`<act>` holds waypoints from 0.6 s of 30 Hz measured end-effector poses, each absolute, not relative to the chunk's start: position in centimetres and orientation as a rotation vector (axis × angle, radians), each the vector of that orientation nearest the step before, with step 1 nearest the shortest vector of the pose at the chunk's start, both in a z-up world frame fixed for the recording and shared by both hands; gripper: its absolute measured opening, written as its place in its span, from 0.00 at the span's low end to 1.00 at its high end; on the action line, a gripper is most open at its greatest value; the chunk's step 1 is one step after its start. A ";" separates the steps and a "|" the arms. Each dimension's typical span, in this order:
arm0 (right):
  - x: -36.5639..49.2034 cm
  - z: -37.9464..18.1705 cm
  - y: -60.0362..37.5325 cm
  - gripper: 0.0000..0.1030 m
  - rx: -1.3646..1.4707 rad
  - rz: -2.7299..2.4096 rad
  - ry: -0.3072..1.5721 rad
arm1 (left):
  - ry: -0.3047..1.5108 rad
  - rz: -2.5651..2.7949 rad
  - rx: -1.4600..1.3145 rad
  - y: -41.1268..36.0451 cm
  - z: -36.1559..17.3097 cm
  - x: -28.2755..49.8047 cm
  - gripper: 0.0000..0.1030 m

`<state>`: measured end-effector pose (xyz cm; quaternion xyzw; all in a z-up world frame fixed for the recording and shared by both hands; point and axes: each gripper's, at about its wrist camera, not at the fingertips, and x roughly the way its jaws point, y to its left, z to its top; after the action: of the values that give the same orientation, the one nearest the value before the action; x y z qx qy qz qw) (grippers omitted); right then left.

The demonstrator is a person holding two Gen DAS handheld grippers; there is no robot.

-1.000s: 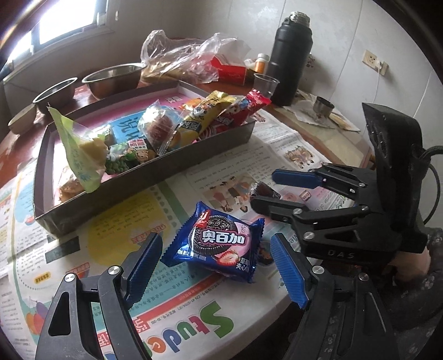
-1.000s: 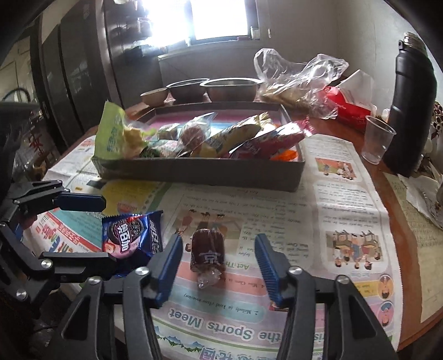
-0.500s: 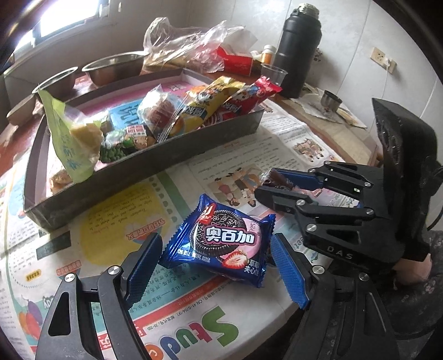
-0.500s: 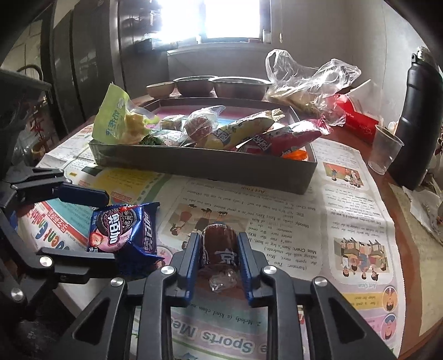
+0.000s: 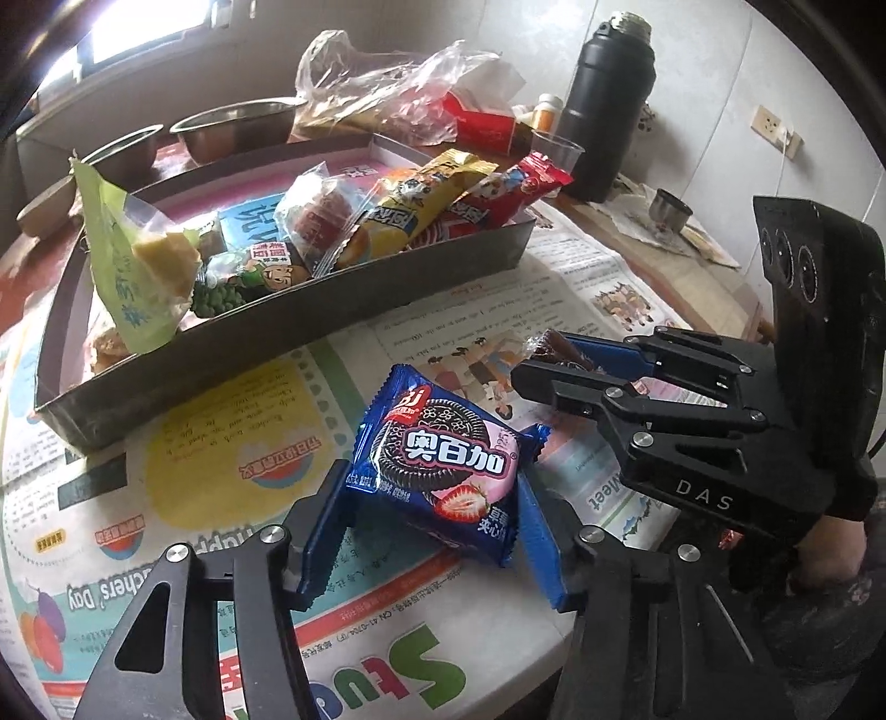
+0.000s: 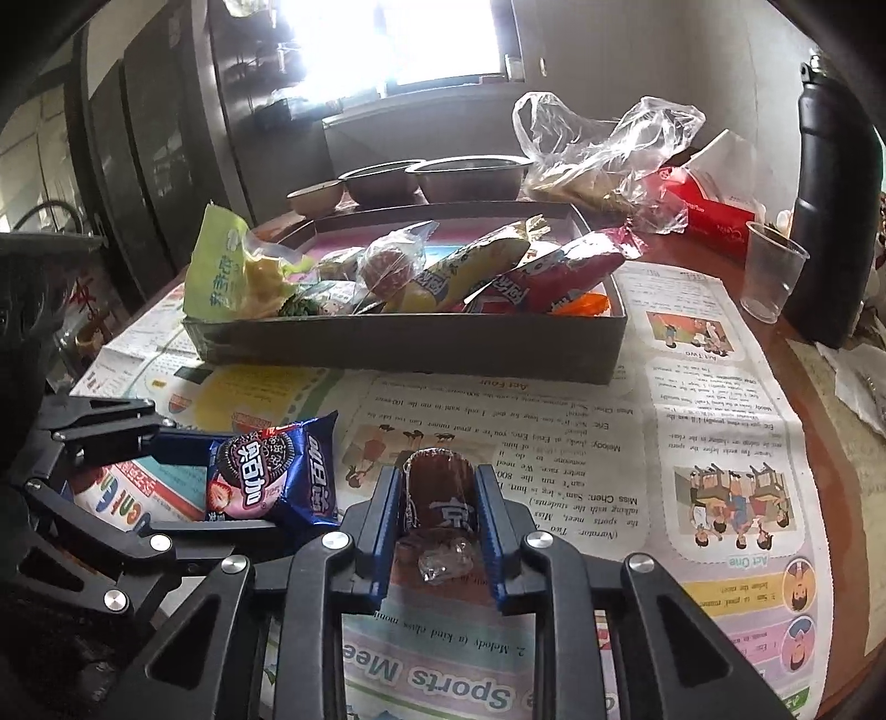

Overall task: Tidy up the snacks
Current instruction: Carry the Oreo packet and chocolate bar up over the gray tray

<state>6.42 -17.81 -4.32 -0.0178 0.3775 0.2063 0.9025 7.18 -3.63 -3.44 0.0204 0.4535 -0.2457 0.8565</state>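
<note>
Two light, crinkly snacks sit near the table's (image 5: 559, 626) front edge: left gripper (image 5: 429, 518) closing around the cookie pack's (image 5: 443, 462) sides, right gripper (image 6: 440, 512) clamped on the soft brown candy (image 6: 440, 493).

Newspaper (image 6: 714, 387) covers my side of the table (image 6: 819, 399), headlines upside down to me. Far edge, under the bright window (image 6: 387, 44): three bowls in a row, two steel (image 6: 470, 177) (image 6: 376, 180), one smaller and dull (image 6: 315, 196). Right of them a crumpled clear plastic bag (image 6: 603, 155), lying partly over a red carton (image 6: 714, 210). Clear plastic cup (image 6: 772, 271) just beside a tall black flask (image 6: 836, 205), both on bare wood. Small metal cup (image 5: 670, 205) on paper scraps beyond the flask. Wall socket (image 5: 772, 124) on white tiles. Dark cabinets (image 6: 155, 166) along the left wall.
</note>
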 end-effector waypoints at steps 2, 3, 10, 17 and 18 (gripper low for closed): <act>6.4 -4.2 -17.8 0.26 -0.029 0.429 0.778 | 0.954 -0.506 0.035 -3.2 -3.4 7.3 0.56; 6.4 -4.1 -17.8 0.26 -0.027 0.431 0.774 | 0.950 -0.495 0.028 -2.9 -3.2 7.4 0.56; 6.6 -3.3 -17.7 0.26 -0.001 0.448 0.758 | 0.917 -0.448 -0.026 -0.4 -1.9 8.0 0.56; 7.4 -1.9 -16.7 0.26 0.010 0.491 0.724 | 0.882 -0.389 -0.073 2.4 -0.5 8.5 0.56; 7.5 -1.7 -16.5 0.26 0.011 0.498 0.718 | 0.871 -0.371 -0.068 2.8 -0.3 8.5 0.56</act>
<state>7.54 -16.49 -1.70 0.0052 0.3478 0.2409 0.9061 8.54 2.81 -0.26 -0.0330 0.4192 -0.1786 0.8896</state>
